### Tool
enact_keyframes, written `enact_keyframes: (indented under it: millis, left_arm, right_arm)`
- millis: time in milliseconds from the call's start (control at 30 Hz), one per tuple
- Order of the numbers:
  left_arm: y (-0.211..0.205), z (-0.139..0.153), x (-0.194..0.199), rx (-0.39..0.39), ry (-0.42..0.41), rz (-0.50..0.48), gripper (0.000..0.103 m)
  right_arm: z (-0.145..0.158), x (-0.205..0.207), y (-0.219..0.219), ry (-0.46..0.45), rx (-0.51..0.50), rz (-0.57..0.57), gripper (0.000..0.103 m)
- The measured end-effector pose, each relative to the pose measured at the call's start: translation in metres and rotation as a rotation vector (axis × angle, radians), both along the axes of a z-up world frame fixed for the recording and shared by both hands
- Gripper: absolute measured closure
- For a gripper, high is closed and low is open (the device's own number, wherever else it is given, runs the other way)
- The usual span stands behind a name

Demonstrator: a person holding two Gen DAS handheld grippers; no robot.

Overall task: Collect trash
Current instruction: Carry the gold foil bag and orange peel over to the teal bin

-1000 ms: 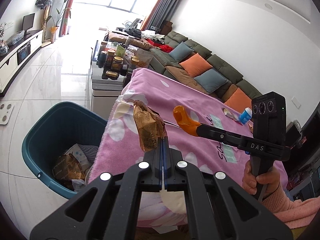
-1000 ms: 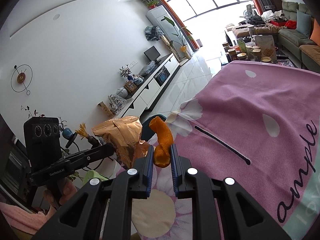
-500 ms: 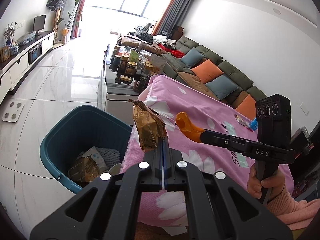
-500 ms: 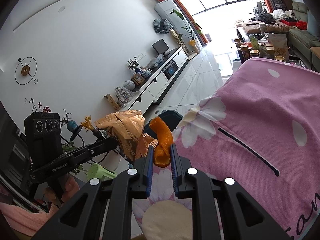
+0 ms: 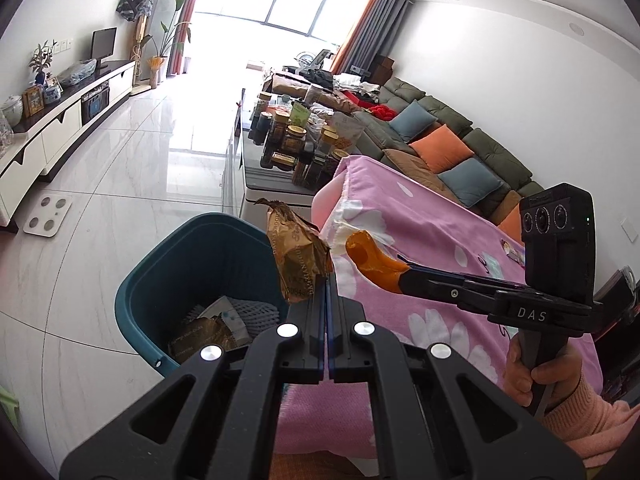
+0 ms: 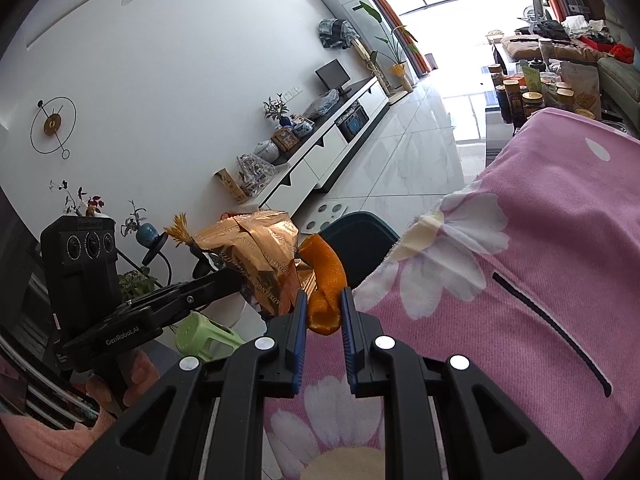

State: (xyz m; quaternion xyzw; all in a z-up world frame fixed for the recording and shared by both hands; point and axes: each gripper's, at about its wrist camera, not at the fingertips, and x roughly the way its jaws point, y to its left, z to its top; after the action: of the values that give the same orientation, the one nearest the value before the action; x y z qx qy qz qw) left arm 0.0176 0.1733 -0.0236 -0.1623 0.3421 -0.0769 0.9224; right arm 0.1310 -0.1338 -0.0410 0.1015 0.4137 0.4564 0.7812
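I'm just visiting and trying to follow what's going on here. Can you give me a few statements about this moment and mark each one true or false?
1. The left gripper pinches a golden wrapper. True.
2. The right gripper is empty. False: it holds an orange peel.
3. The blue bin already has trash inside. True.
4. The tablecloth is plain green. False: it is pink with white flowers.
5. The bin sits on the table. False: it stands on the floor beside it.

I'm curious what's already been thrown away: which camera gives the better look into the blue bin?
The left wrist view. It looks down into the blue bin, showing a gold wrapper and white foam netting inside. The right wrist view shows only a sliver of its rim, behind the orange peel; nothing inside is visible.
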Motion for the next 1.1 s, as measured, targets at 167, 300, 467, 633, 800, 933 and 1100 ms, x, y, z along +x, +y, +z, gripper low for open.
enact_keyframes:
  millis: [167,300,467,633,800,933,1100]
  left_arm:
    - [0.011,-0.009,0.007,0.005,0.025,0.04,0.102]
    - [0.016,-0.018,0.011,0.009,0.049,0.059,0.102]
    - [0.019,-0.027,0.018,0.024,0.071,0.073,0.102]
    - [0.019,-0.034,0.025,0.034,0.084,0.087,0.102]
    - [0.022,-0.043,0.031,0.045,0.103,0.104,0.102]
    - [0.022,-0.049,0.036,0.048,0.117,0.111,0.102]
    - [0.023,-0.057,0.044,0.055,0.134,0.12,0.102]
  right_arm:
    - [-0.004,0.006,0.017,0.006,-0.02,0.016,0.088]
    - [-0.005,0.01,0.027,0.008,-0.032,0.024,0.088]
    - [-0.01,0.013,0.042,0.01,-0.052,0.039,0.088]
    - [-0.016,0.016,0.054,0.022,-0.069,0.044,0.088]
    - [-0.018,0.018,0.066,0.02,-0.094,0.044,0.088]
    - [-0.022,0.02,0.074,0.026,-0.113,0.041,0.088]
    - [-0.027,0.022,0.081,0.037,-0.143,0.034,0.087]
